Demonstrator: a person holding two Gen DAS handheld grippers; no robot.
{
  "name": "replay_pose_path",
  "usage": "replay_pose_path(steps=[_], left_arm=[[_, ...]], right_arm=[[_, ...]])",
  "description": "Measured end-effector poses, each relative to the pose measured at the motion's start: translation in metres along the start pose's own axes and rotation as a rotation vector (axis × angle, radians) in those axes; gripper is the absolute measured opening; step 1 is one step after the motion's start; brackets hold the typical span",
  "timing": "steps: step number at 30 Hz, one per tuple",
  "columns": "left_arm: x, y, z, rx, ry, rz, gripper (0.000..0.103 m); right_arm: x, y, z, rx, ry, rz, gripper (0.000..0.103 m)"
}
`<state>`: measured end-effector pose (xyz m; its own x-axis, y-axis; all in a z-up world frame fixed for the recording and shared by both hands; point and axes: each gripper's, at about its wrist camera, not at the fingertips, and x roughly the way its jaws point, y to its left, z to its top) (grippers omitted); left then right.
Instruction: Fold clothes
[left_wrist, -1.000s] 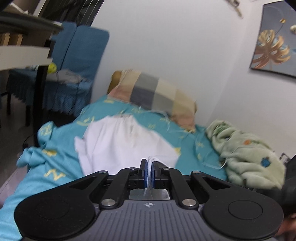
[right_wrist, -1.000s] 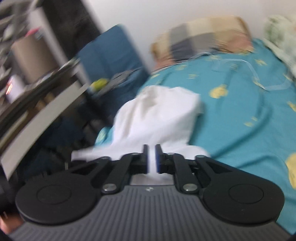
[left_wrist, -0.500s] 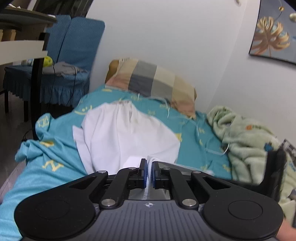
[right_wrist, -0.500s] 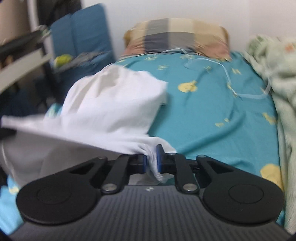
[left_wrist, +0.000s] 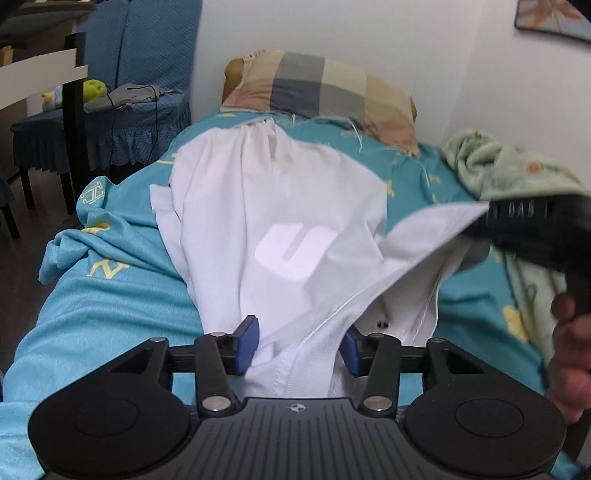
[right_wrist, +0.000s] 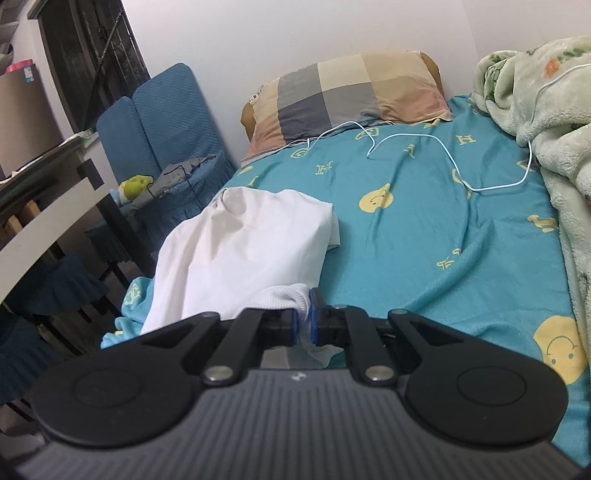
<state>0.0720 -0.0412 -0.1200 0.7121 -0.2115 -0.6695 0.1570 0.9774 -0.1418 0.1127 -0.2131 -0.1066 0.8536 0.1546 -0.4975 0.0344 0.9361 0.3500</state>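
A white T-shirt (left_wrist: 280, 221) with a pale printed logo lies on the teal bedsheet (left_wrist: 103, 317), partly folded over itself. My left gripper (left_wrist: 299, 343) is open, its blue pads apart with the shirt's hem lying loose between them. My right gripper (right_wrist: 303, 317) is shut on a bunched ribbed edge of the white shirt (right_wrist: 240, 247). The right gripper also shows in the left wrist view (left_wrist: 491, 216) at the right, holding a shirt corner stretched up off the bed.
A checked pillow (left_wrist: 317, 88) lies at the bed's head. A green fleece blanket (right_wrist: 546, 118) is piled along the right side. A white cable (right_wrist: 443, 155) runs across the sheet. Blue covered chairs (left_wrist: 129, 81) and a table edge (right_wrist: 44, 229) stand left of the bed.
My left gripper has opened and let go of the shirt hem. My right gripper has swung over the bed, keeping its grip and pulling the shirt corner rightward.
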Motion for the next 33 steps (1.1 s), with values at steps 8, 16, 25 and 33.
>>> replay_pose_path(steps=[8,16,25,33], left_arm=[[0.005,-0.02,-0.019,0.136,0.044,0.107,0.057],[0.0,-0.008,-0.026,0.059,0.081,0.166,0.057],[-0.017,0.011,-0.015,-0.07,0.032,0.17,0.018],[-0.036,0.019,-0.001,-0.106,-0.087,0.165,0.005]], right_arm=[[-0.005,-0.005,0.004,0.044,-0.026,0.009,0.009],[-0.03,-0.011,0.012,0.094,-0.132,-0.025,0.009],[-0.044,-0.023,0.019,0.133,-0.186,-0.072,0.009],[-0.018,-0.033,-0.004,0.075,-0.091,-0.167,0.009]])
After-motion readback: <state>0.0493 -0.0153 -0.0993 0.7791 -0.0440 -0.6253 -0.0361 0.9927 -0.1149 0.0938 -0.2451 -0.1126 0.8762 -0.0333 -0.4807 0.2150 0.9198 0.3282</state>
